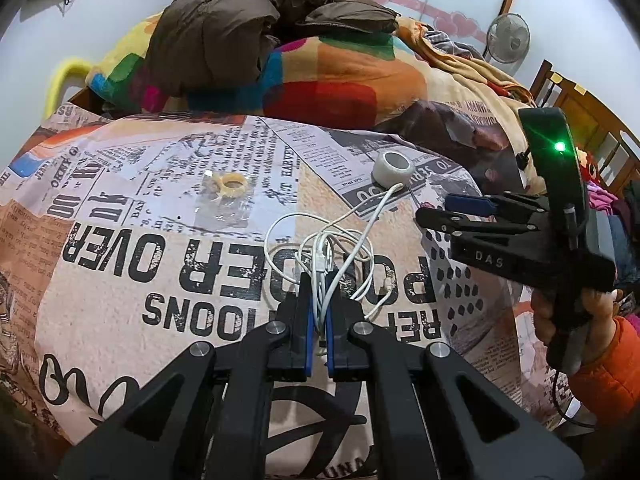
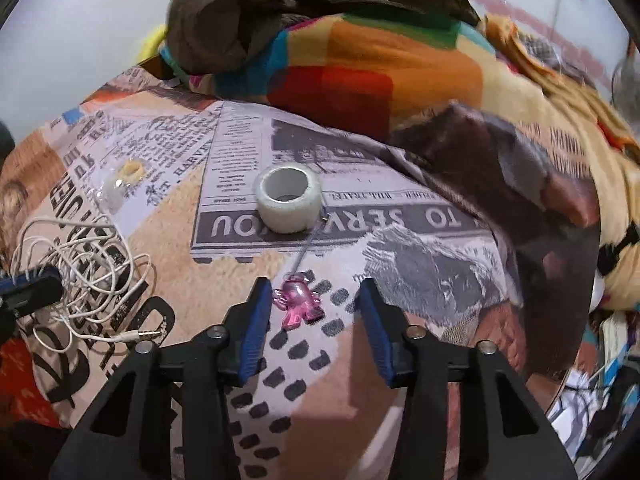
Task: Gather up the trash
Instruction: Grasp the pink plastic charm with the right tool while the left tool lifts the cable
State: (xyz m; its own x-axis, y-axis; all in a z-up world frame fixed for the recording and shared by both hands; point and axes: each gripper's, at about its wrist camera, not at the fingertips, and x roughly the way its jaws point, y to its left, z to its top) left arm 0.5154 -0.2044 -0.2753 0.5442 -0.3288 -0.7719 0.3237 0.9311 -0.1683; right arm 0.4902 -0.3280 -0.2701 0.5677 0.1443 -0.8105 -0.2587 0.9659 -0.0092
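White cable (image 1: 320,264): tangled, pinched in left tongs (image 1: 319,292). Pink charm (image 2: 298,300): string toward tape roll (image 2: 289,202), between parted right tongs (image 2: 316,308).

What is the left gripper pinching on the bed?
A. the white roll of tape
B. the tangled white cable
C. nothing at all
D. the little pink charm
B: in the left wrist view the left gripper has its blue pads shut on strands of the white cable, while the roll of tape stands apart, farther back on the bedcover.
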